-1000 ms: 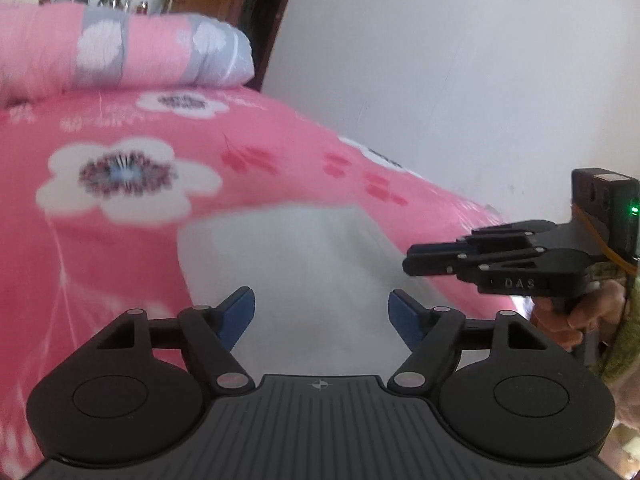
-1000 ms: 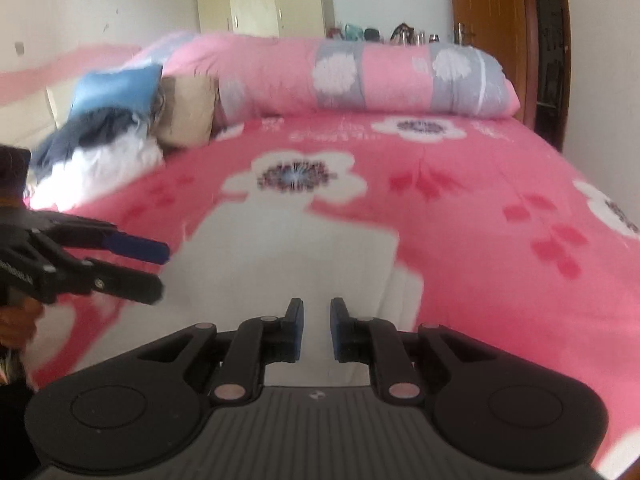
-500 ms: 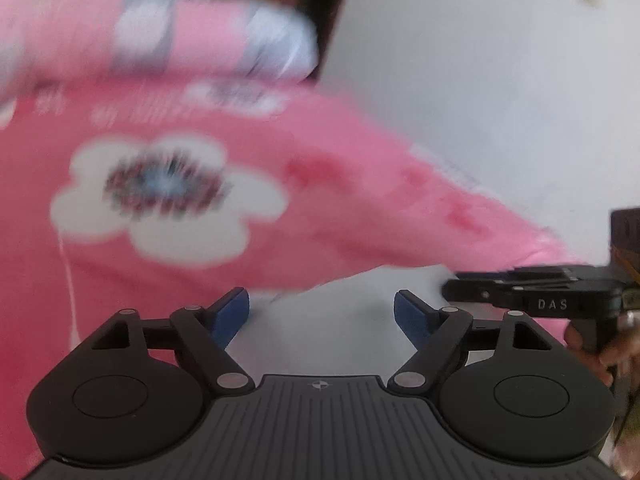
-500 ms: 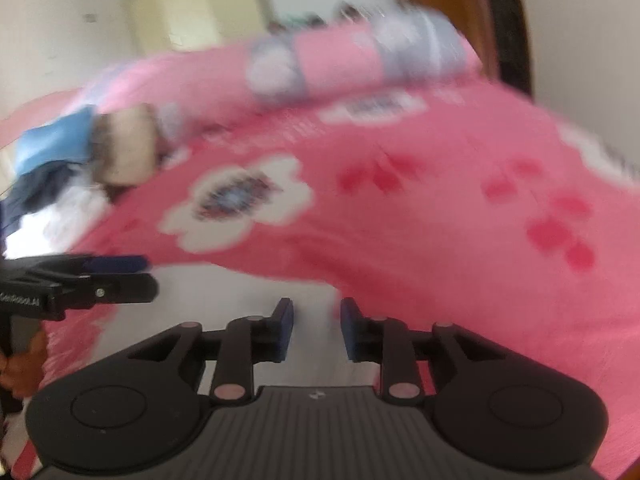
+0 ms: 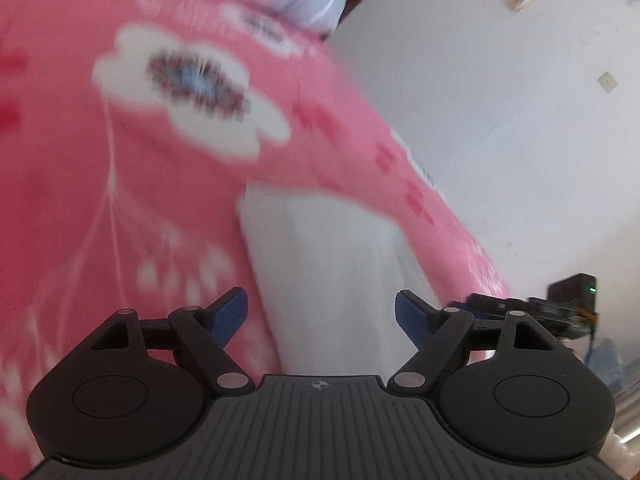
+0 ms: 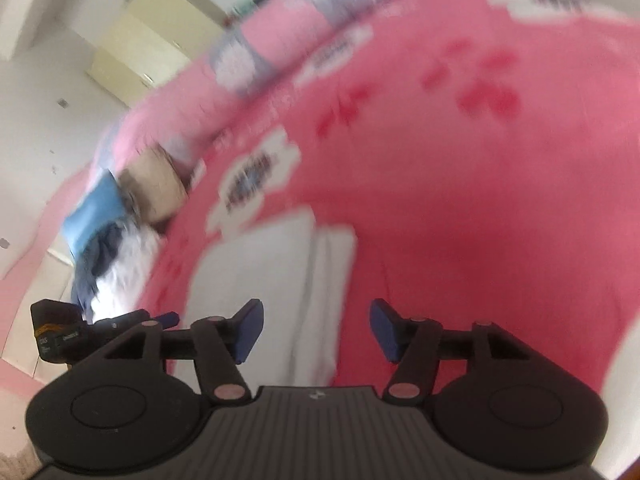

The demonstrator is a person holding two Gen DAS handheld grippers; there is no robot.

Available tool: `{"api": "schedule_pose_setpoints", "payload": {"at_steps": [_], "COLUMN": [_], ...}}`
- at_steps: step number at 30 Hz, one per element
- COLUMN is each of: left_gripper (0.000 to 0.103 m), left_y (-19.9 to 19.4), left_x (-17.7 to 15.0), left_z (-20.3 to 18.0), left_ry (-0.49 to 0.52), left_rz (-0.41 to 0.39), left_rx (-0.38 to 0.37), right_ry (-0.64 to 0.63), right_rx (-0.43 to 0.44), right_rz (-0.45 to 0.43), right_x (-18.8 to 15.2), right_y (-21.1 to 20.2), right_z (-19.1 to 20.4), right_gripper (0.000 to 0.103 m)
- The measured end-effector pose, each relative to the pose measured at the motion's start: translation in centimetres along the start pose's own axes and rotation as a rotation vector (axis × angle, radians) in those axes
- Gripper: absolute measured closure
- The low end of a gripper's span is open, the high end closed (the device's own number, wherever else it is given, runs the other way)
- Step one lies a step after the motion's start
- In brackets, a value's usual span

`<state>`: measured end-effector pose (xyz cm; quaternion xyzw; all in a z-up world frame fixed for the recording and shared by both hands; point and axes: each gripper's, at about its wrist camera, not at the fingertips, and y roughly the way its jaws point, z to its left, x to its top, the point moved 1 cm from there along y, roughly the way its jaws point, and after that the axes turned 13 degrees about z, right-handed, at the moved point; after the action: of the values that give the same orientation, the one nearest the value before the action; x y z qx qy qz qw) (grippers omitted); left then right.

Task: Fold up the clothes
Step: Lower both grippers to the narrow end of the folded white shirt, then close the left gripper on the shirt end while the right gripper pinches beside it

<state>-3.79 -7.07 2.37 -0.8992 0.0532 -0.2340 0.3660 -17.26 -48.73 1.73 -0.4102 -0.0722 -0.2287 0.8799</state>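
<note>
A white garment (image 5: 332, 264) is seen lying flat on the bed (image 5: 80, 200), folded into a long, narrow rectangle with soft, layered edges; in the right wrist view its right side (image 6: 332, 280) is shown as a doubled-over strip. The cloth looks thin and smooth, though both views are blurred and no weave can be made out.

The bed is covered by a pink sheet printed with large white flowers with dark centres and small red marks. A rolled pink and grey quilt (image 6: 304, 20) is set along its far end. At the far left corner a heap of clothes (image 6: 112, 248) in blue, dark blue and white is piled, with a tan bundle (image 6: 154, 184) beside it.

The left tool (image 5: 320, 316) is held wide open over the near end of the garment, nothing being gripped between its blue-padded black fingers. The right tool (image 6: 316, 330) is likewise spread wide and empty, poised above the garment's near end. Each tool is glimpsed at the edge of the other's view.

A plain white wall (image 5: 500, 100) is seen to the right of the bed, and a cream wardrobe (image 6: 140, 40) stands beyond it.
</note>
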Motion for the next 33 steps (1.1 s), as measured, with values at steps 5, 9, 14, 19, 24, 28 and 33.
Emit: {"api": "schedule_pose_setpoints", "payload": {"at_steps": [5,9,14,19,24,28,33], "left_gripper": [0.022,0.022,0.023,0.025,0.030,0.070,0.088], "left_y": [0.9,2.0,3.5,4.8,5.8,6.2,5.6], "left_x": [-1.3,-0.4,0.9,2.3,3.3,3.7,3.4], "left_z": [0.5,1.4,1.8,1.8,1.9,2.1,1.0], "left_ry": [0.017,-0.019,0.025,0.052,0.032,-0.002,-0.006], "left_rz": [0.024,0.028,0.020,0.020,-0.003,-0.009,-0.037], "left_rx": [-0.031,-0.105,-0.171,-0.203,-0.252,-0.225,-0.184], "right_ry": [-0.036,-0.009,0.004,-0.019,-0.048,-0.066,-0.119], "right_rx": [0.007,0.104,0.201,0.250,0.252,0.222,0.172], "right_rz": [0.069,0.114,0.146,0.164,0.179,0.163,0.095], "right_x": [-0.7,0.7,2.4,4.0,5.6,5.6,4.8], "right_y": [1.6,3.1,4.9,6.8,9.3,9.9,8.0], "right_z": [0.1,-0.4,-0.9,-0.6,0.6,1.2,2.8], "right_gripper": [0.040,0.040,0.040,0.046,0.067,0.090,0.095]}}
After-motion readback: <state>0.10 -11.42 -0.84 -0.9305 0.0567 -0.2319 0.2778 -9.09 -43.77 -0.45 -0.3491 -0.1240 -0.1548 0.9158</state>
